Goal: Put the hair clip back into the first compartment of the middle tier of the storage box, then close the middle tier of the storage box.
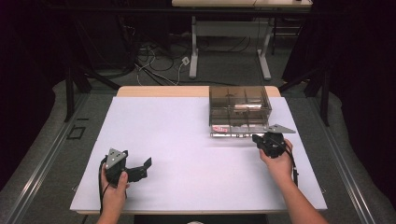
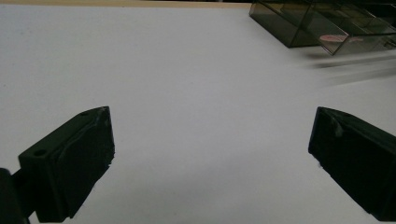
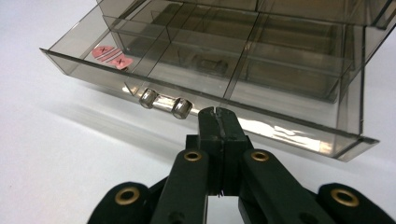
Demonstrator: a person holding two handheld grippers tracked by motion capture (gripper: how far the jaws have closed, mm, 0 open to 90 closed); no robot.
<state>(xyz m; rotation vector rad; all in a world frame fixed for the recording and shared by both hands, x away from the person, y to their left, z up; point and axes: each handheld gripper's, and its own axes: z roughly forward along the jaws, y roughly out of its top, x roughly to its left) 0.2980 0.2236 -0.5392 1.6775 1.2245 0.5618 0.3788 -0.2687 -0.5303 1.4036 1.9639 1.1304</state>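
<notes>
A smoky clear drawer box [image 1: 239, 109] stands at the back right of the white table [image 1: 187, 140]. Its bottom drawer [image 3: 201, 70] is pulled out a little. A pink marked piece [image 3: 112, 56] lies in the drawer's left compartment. A clear bar handle [image 3: 163, 103] sits on the drawer front. My right gripper [image 3: 217, 114] is shut with nothing between its jaws. Its tip is just before the drawer front, right of the handle; I cannot tell whether it touches. My left gripper [image 1: 142, 169] rests at the front left, open and holding nothing, far from the box [image 2: 299, 23].
The drawer is split into several compartments by clear walls. A wooden strip [image 1: 159, 91] shows along the table's far edge. Beyond it stand desk legs [image 1: 194, 51] and loose cables [image 1: 154, 60] on the floor. White table surface [image 2: 196, 70] stretches between the two grippers.
</notes>
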